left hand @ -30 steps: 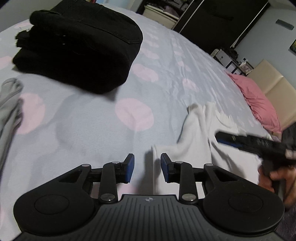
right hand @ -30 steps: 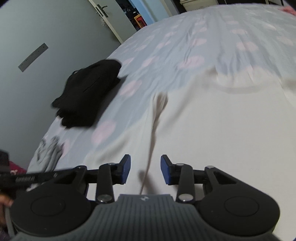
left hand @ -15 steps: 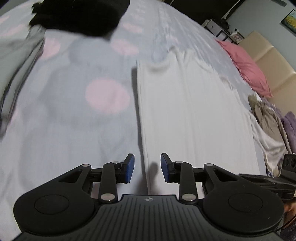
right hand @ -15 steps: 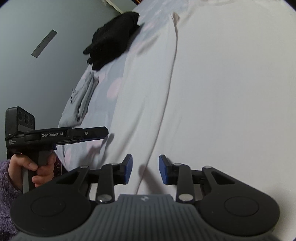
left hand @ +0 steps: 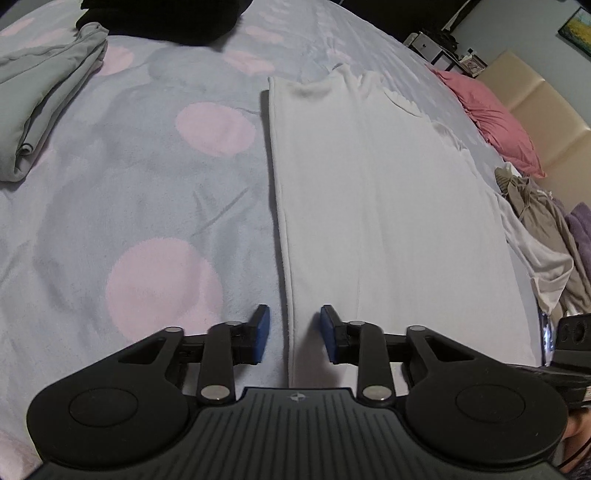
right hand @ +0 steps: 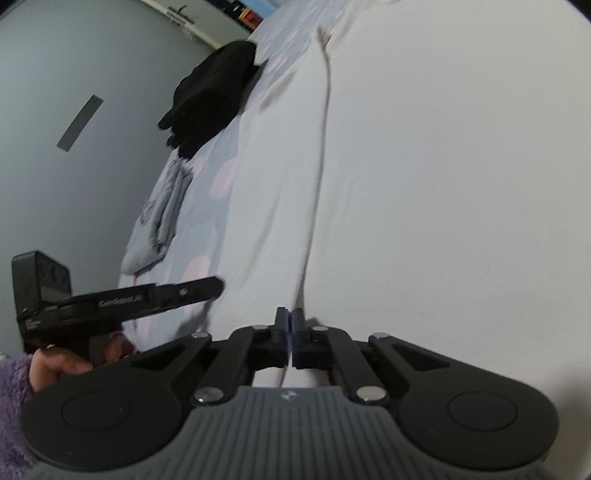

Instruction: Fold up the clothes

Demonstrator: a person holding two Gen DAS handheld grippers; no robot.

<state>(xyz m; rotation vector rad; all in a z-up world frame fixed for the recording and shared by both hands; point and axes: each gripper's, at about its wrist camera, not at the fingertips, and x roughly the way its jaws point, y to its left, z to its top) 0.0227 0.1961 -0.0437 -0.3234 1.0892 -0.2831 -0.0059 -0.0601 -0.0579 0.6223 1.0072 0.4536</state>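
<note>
A long white garment (left hand: 388, 206) lies flat on the spotted bedspread (left hand: 147, 184), folded lengthwise. In the left wrist view my left gripper (left hand: 294, 325) hovers low over the garment's left edge near its close end. Its jaws are closing, the edge runs between them, and the pads stand apart from the cloth. In the right wrist view the white garment (right hand: 443, 184) fills the frame. My right gripper (right hand: 289, 319) is shut on the fold line at its near end. The left gripper (right hand: 177, 293) shows to the left there, held by a hand (right hand: 59, 365).
A folded black pile (left hand: 166, 14) and a folded grey garment (left hand: 40, 96) lie at the far left of the bed. A pink pillow (left hand: 495, 122) and a heap of loose clothes (left hand: 543, 218) sit along the right side. A grey wall (right hand: 74, 110) borders the bed.
Both grippers have travelled down the white garment to its near end. The right jaws have gone from apart to closed on the fold. The left jaws look equally wide in the frames.
</note>
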